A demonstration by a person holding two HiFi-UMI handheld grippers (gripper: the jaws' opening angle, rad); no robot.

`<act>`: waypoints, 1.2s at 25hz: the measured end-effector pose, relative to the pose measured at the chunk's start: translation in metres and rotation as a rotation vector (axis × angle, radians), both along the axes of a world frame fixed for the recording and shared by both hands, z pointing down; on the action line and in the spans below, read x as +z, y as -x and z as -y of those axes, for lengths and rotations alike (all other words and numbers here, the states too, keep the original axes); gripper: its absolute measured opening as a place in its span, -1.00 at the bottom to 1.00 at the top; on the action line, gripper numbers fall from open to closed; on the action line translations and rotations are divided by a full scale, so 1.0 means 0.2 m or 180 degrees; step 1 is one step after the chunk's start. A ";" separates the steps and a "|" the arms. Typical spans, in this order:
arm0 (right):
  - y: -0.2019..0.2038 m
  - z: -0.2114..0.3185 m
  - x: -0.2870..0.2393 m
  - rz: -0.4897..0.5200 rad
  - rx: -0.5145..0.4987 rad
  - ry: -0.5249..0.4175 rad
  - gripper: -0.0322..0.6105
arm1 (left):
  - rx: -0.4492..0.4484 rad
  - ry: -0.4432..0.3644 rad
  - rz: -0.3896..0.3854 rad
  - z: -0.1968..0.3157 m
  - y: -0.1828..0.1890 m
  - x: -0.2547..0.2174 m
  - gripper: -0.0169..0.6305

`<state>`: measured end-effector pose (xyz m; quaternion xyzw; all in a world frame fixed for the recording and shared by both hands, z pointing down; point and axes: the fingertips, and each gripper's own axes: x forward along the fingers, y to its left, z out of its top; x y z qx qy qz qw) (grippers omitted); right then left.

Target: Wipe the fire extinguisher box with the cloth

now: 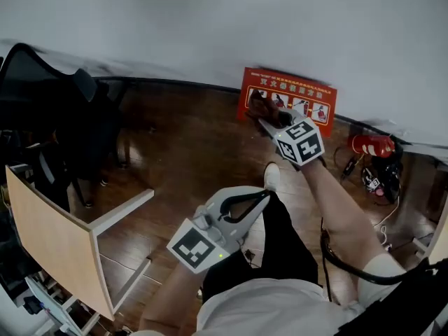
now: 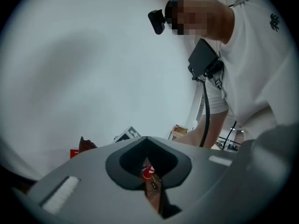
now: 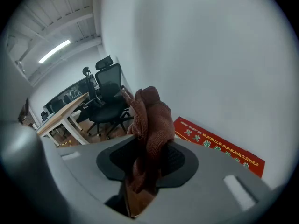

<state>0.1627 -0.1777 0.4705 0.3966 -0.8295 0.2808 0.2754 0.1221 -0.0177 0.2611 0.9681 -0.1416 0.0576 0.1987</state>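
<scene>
The fire extinguisher box [image 1: 288,101] is a flat red case with white pictures, standing on the floor against the white wall. My right gripper [image 1: 268,120] is shut on a brown cloth [image 1: 260,106], which hangs in front of the box's left part. In the right gripper view the cloth [image 3: 149,122] bunches up out of the jaws, with the box [image 3: 219,148] beyond it to the right. My left gripper [image 1: 264,196] is held low over the person's lap, jaws together with nothing between them. In the left gripper view the box [image 2: 74,153] and cloth [image 2: 87,144] show far off.
A red fire extinguisher [image 1: 372,145] lies on the wooden floor to the box's right, beside black gear and cables [image 1: 381,177]. A black office chair [image 1: 59,114] and a wooden desk [image 1: 59,247] stand at the left. The person's black-clad leg [image 1: 280,243] and white shoe [image 1: 271,176] lie below the right gripper.
</scene>
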 end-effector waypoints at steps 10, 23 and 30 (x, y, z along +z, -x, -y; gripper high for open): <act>-0.62 0.06 0.45 -0.0026 0.0463 0.0377 -0.52 | 0.0440 0.0158 0.0087 0.20 -0.53 0.27 -0.95; -1.38 -0.27 0.52 0.0201 0.1057 0.0498 -0.52 | 0.0991 0.0327 0.0115 0.16 -1.02 0.40 -0.95; -1.45 -0.27 0.70 0.1061 0.1092 0.0452 -0.53 | 0.1168 0.0496 0.0086 0.13 -1.15 0.51 -0.95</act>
